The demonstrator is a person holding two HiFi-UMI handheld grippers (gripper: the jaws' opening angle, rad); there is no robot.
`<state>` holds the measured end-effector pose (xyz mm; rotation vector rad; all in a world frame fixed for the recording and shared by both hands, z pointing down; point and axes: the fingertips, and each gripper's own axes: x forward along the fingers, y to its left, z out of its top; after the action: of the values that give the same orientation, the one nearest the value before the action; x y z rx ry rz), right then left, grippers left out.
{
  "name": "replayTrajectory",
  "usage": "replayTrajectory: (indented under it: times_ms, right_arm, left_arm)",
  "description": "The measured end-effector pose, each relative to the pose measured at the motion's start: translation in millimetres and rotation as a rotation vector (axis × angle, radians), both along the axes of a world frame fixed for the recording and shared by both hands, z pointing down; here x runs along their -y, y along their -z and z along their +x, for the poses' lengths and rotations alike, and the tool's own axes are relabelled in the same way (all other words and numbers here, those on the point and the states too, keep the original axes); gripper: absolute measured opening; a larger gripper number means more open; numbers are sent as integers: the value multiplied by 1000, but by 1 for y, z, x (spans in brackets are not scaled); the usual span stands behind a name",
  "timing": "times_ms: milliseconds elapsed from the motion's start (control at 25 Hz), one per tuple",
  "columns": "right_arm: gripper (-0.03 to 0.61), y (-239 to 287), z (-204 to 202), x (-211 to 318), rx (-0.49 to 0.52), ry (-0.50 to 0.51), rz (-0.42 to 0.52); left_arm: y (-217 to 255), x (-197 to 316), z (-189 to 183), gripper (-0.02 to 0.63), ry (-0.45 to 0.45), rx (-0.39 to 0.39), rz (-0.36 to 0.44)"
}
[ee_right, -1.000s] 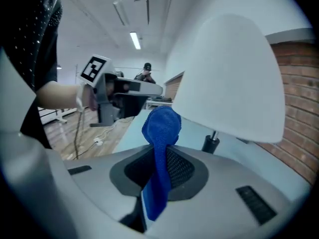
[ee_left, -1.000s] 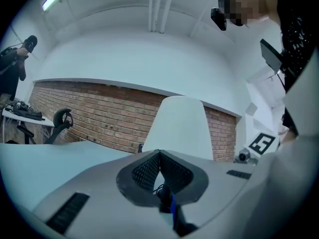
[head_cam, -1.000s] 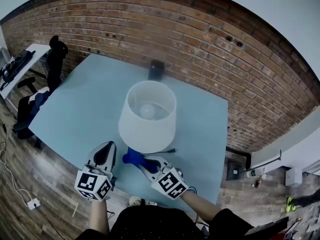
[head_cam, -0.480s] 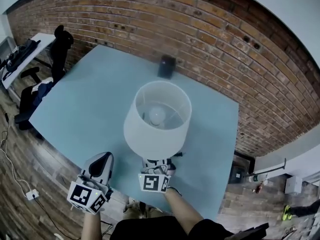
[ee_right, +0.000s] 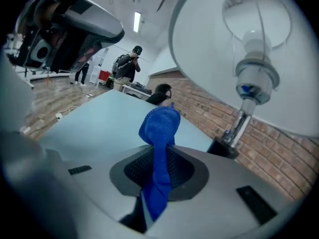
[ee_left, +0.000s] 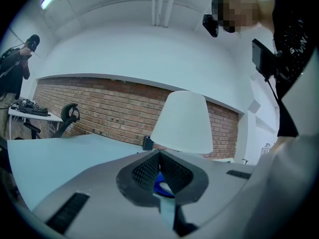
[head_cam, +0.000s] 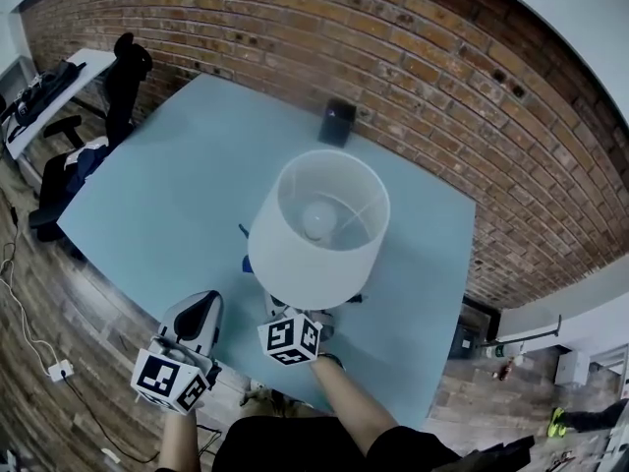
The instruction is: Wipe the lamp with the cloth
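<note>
A lamp with a white shade (head_cam: 319, 229) stands mid-table; the bulb shows inside from above. My right gripper (head_cam: 295, 317) sits at the shade's near edge, its tips tucked beneath it, shut on the blue cloth (ee_right: 160, 128). A bit of cloth (head_cam: 247, 264) peeks out left of the shade. In the right gripper view I look up under the shade (ee_right: 209, 44) at the socket (ee_right: 254, 73), the metal stem (ee_right: 239, 126) and the dark base (ee_right: 223, 146). My left gripper (head_cam: 203, 310) hovers over the table's near edge, shut and holding nothing, left of the lamp (ee_left: 182, 123).
A light blue table (head_cam: 177, 195) stands against a brick wall (head_cam: 442, 57). A small black box (head_cam: 337, 122) sits at the table's far edge behind the lamp. An office chair (head_cam: 123, 77) and a desk stand at the far left. A person stands in the background (ee_right: 127, 63).
My right gripper has swung left and in under the shade's near edge, carrying the cloth. The left gripper has stayed near the table's front edge.
</note>
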<state>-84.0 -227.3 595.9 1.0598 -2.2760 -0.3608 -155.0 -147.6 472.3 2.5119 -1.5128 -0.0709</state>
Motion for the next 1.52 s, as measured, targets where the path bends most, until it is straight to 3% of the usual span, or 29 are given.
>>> replayTrajectory:
  times_ms: [160,240,320,440,560,720,840,1040,1160,1360,1520]
  right_arm:
    - [60,-26,-26,-49,-38,215,-227]
    - [60,-13,-32,-72,44,301,-243]
    - [60,21,-23,-82,157,321,-147]
    - [60,67,17,-74,244,225,50]
    - [60,86,58,-50,269,86,157]
    - [60,83,94,-20,234,-35,218]
    - [60,55,94,-8,164,-38,117]
    - [60,-8,108,-9,87,-127,-188]
    - [60,-3,115,-12,199,-115,-252]
    - [60,55,150,5,571,-75,-141]
    - [60,79,167,35,743,-20,-122]
  left_arm:
    - [-6,5,3,9,-8,1,-15]
    - [-6,8,8,9,-19,4,-16]
    - [-3,13,15,9,-27,7,-12]
    - [2,17,23,9,-35,8,-2]
    - [6,19,26,9,-34,2,1]
    - [4,18,34,9,-41,-6,-9]
    - [2,17,38,9,-47,5,-20]
    - [1,14,44,9,-49,10,-28]
    - [-2,11,44,9,-46,17,-38]
    - [-4,4,44,9,-40,20,-45]
    - [-2,3,38,9,-32,19,-47]
